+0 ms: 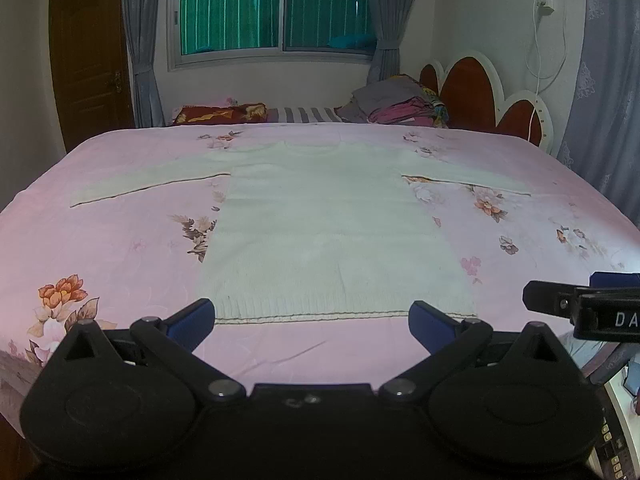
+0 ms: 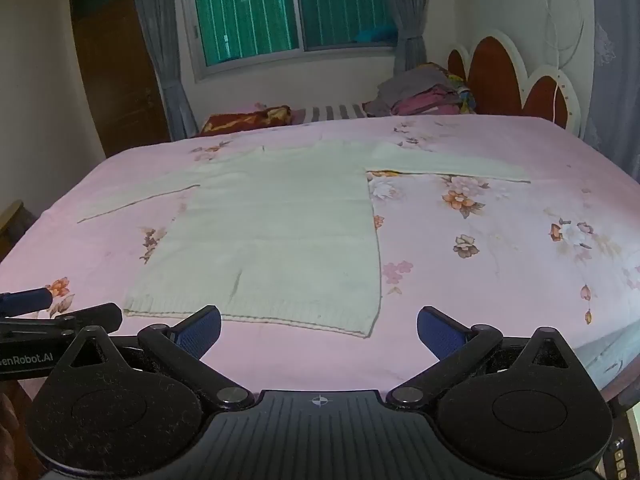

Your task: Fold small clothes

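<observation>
A white knit long-sleeved sweater (image 1: 324, 232) lies flat on the pink floral bedsheet (image 1: 120, 248), both sleeves spread out sideways, its ribbed hem nearest me. My left gripper (image 1: 312, 320) is open and empty, just short of the hem. My right gripper (image 2: 318, 330) is open and empty, by the hem's right corner; the sweater (image 2: 272, 232) lies ahead and to its left. The right gripper's fingers show at the right edge of the left wrist view (image 1: 580, 304), and the left gripper's fingers show at the left edge of the right wrist view (image 2: 60, 316).
A pile of folded clothes (image 1: 396, 106) and a striped cloth (image 1: 304, 114) sit at the far side of the bed beside the red and white headboard (image 1: 480, 92). A window with grey curtains and a wooden door (image 1: 92, 60) are behind.
</observation>
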Action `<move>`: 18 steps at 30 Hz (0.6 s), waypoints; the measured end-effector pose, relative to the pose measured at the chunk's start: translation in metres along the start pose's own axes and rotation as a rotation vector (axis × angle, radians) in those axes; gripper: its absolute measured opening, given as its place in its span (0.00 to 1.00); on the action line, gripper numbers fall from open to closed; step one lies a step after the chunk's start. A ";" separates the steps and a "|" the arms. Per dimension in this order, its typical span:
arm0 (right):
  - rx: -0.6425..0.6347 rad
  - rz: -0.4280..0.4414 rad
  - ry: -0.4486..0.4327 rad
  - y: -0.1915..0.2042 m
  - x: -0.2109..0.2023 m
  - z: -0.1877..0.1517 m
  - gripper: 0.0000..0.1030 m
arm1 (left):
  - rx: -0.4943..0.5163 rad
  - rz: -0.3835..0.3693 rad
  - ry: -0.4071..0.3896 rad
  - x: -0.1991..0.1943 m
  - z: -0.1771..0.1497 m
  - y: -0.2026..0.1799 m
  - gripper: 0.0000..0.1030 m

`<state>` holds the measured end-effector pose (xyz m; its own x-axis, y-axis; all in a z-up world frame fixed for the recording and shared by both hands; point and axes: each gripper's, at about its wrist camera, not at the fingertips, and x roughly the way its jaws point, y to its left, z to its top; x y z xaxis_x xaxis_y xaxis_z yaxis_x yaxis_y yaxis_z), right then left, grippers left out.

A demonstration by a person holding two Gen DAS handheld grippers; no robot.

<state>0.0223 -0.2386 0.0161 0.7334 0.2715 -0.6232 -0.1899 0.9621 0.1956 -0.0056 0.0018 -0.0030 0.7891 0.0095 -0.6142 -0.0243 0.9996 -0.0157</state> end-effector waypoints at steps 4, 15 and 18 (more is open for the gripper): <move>-0.002 0.001 -0.001 0.001 -0.001 0.000 1.00 | -0.001 0.002 -0.001 -0.001 0.000 0.001 1.00; -0.002 0.002 0.001 0.001 0.000 0.000 1.00 | -0.004 0.004 0.002 -0.001 0.001 0.001 1.00; -0.002 0.001 0.000 0.001 0.000 0.000 1.00 | -0.005 0.004 0.001 -0.001 0.001 0.002 1.00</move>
<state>0.0221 -0.2374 0.0167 0.7331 0.2723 -0.6232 -0.1920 0.9619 0.1945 -0.0059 0.0039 -0.0012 0.7884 0.0140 -0.6150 -0.0307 0.9994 -0.0166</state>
